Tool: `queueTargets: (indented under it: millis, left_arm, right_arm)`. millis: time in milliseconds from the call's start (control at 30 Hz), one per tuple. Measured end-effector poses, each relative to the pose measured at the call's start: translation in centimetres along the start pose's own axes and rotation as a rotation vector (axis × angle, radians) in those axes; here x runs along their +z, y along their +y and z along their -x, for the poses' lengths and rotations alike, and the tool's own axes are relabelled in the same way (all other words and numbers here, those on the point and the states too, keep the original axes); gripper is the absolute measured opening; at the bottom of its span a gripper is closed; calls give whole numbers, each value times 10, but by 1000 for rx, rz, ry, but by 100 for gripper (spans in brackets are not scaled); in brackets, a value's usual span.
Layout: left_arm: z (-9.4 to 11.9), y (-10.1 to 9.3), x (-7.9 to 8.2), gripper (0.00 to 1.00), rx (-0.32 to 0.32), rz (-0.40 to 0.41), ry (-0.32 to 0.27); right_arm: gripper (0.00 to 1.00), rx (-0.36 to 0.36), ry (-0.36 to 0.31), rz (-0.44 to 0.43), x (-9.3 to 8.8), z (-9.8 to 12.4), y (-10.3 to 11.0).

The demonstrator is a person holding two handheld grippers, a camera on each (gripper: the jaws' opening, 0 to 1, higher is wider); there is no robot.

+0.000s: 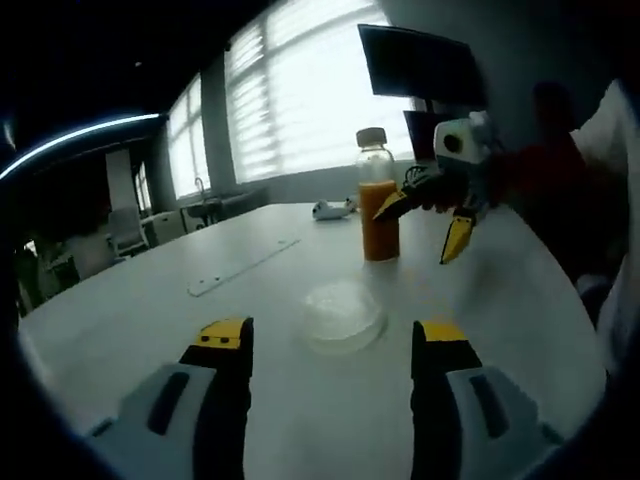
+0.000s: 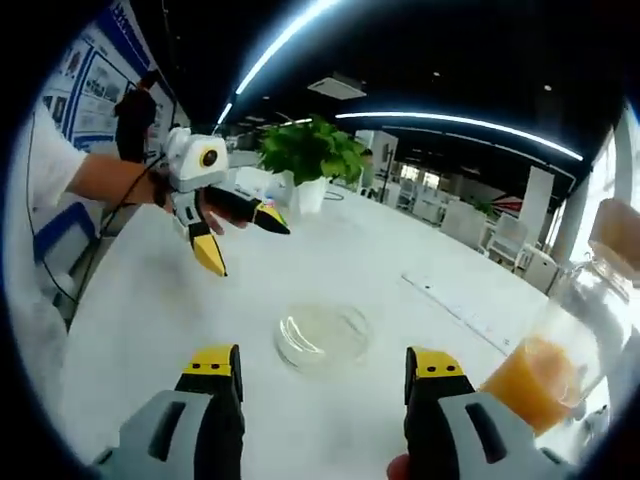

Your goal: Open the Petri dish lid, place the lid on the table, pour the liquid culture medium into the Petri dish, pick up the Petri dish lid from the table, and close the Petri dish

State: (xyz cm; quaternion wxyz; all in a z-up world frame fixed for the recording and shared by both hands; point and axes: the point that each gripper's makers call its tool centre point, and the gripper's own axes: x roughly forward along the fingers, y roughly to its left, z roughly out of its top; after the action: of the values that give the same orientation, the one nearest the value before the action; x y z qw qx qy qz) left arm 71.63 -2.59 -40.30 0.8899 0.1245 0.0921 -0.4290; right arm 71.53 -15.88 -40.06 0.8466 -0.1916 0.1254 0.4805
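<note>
The white tabletop (image 1: 150,310) spreads wide under both of my tools, and it carries everything I am working with. In the left gripper view, the bottle (image 1: 377,195) of orange liquid stands upright well ahead of my fingers, capped, a little to the right of the gap between them. In the right gripper view that same bottle (image 2: 560,350) looms just beside my right-hand finger, tilted by the lens. The left gripper (image 1: 335,345) has its fingers released and spread wide, nothing between them; from the other side I see it (image 2: 240,235) hanging above the tabletop, also spread. The right gripper (image 2: 322,375) is likewise released and empty, and it (image 1: 430,225) hovers near the bottle. The Petri dish (image 1: 342,315), lid on, lies flat just ahead of the left fingers, centred between them; it (image 2: 322,335) sits equally centred before the right fingers.
</note>
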Motion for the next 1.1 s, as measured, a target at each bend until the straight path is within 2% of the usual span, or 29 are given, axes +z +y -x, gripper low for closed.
queueTargets:
  millis: [200, 433, 533, 800, 933, 1033, 1100]
  left_arm:
    - [-11, 5, -16, 55, -21, -3, 42]
    - [-23, 8, -19, 56, -58, -13, 44]
    - [-29, 11, -27, 56, -71, -37, 88]
    - [-44, 10, -24, 56, -115, -43, 102]
    - [-53, 10, -33, 56, -132, -82, 148]
    - [-58, 15, -30, 56, -127, -85, 148]
    - [-60, 12, -26, 55, -132, -78, 136]
  right_arm:
    - [61, 17, 22, -2, -9, -14, 1]
    - [62, 62, 70, -37, -21, -30, 3]
    - [62, 68, 106, -3, -27, -36, 2]
    - [62, 82, 124, 5, -25, -45, 2]
    - [62, 103, 147, -8, -27, -52, 5]
    - [62, 108, 153, -5, -27, -58, 8]
    - [63, 131, 167, -9, -29, -61, 12]
